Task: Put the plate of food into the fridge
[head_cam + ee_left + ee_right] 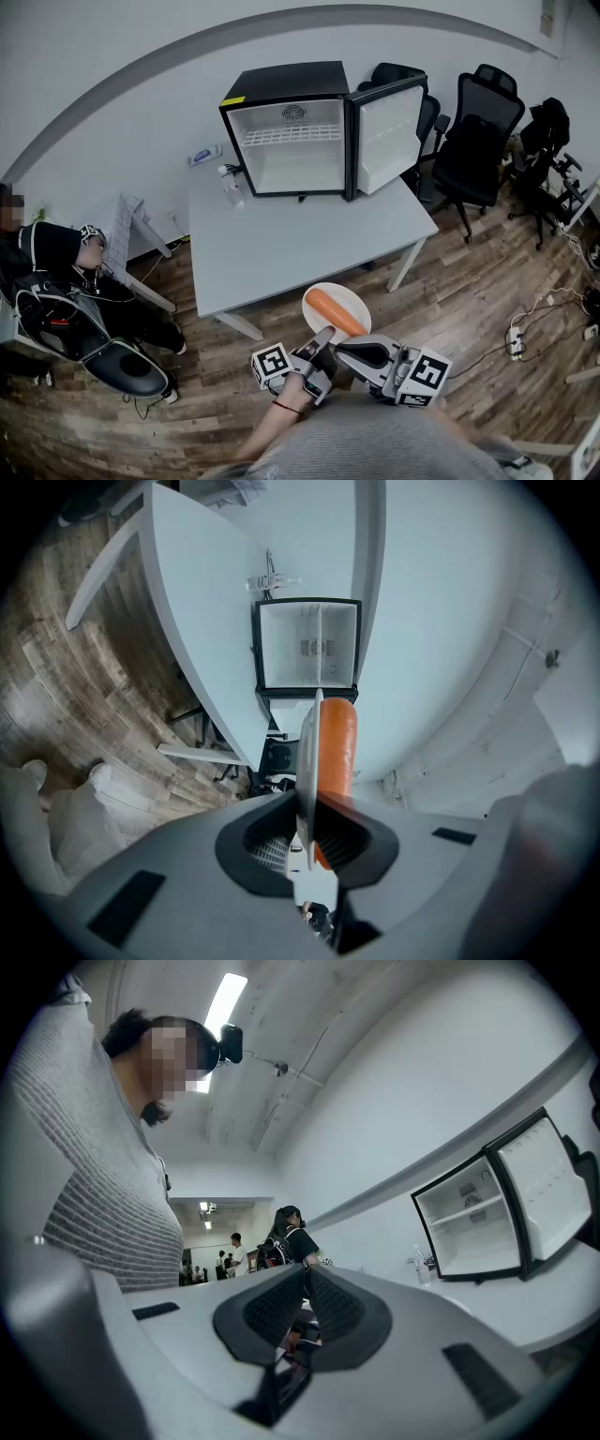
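Note:
A white plate carries a long orange piece of food and hangs just off the near edge of the white table. My left gripper is shut on the plate's near rim. In the left gripper view the plate stands edge-on between the jaws of the left gripper, with the orange food on its right. The black mini fridge stands at the table's far side, its door swung open to the right and its white inside bare. My right gripper sits beside the left one, shut and holding nothing.
A small clear bottle stands on the table left of the fridge. Black office chairs crowd the right side. A seated person with bags is at the far left. A power strip with cables lies on the wood floor.

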